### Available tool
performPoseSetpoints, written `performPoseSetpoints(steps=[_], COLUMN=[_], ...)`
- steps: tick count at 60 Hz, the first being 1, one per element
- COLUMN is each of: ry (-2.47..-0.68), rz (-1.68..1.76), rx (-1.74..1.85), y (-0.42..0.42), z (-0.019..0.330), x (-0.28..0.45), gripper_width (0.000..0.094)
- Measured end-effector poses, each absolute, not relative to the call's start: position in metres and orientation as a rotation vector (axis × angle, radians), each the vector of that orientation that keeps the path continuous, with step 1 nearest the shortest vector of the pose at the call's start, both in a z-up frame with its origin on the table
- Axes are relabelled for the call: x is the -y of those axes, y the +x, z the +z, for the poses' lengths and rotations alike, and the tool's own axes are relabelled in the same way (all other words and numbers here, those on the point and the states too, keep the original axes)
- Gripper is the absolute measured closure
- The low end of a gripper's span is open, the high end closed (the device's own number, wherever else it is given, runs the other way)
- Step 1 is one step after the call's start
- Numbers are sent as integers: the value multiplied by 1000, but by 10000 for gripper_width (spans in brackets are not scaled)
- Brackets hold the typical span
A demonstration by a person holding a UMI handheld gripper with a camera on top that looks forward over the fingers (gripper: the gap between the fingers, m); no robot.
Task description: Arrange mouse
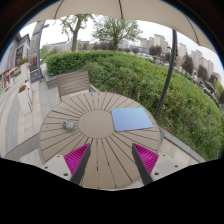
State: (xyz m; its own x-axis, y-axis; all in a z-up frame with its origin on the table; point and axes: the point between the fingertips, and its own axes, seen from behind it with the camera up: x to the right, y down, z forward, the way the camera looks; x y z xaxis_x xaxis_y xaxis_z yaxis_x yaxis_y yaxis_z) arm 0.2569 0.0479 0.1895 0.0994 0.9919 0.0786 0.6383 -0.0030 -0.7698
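A small grey mouse [68, 125] lies on the round wooden slatted table [100, 145], toward its left side, beyond my left finger. A light blue mouse pad [132, 119] lies flat on the table's far right part, beyond my right finger. My gripper [111, 163] hovers over the near part of the table with its pink-padded fingers [77, 158] wide apart and nothing between them.
A wooden chair [72, 84] stands behind the table. A dark umbrella pole [166, 72] rises at the right. A green hedge [150, 75] runs behind, with paving [15, 120] and furniture at the left.
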Motion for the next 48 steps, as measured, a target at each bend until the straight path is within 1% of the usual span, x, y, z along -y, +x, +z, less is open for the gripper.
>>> performPoseSetpoints(steps=[7, 8, 11, 12, 18, 19, 23, 36, 48], ry=[-1716, -1713, -1711, -1715, -1704, -1700, -1690, -1654, -1692], rz=[716, 721, 739, 748, 796, 795, 807, 846, 845], rx=[1650, 1650, 1659, 1663, 1682, 1684, 1709, 1722, 1631], y=[255, 251, 248, 250, 241, 242, 239, 207, 164], z=[181, 170, 161, 167, 157, 155, 147, 111, 80], x=[-27, -16, -1, -2, 25, 40, 63, 131, 161], gripper_width=[79, 78, 78, 78, 77, 78, 79, 83, 81])
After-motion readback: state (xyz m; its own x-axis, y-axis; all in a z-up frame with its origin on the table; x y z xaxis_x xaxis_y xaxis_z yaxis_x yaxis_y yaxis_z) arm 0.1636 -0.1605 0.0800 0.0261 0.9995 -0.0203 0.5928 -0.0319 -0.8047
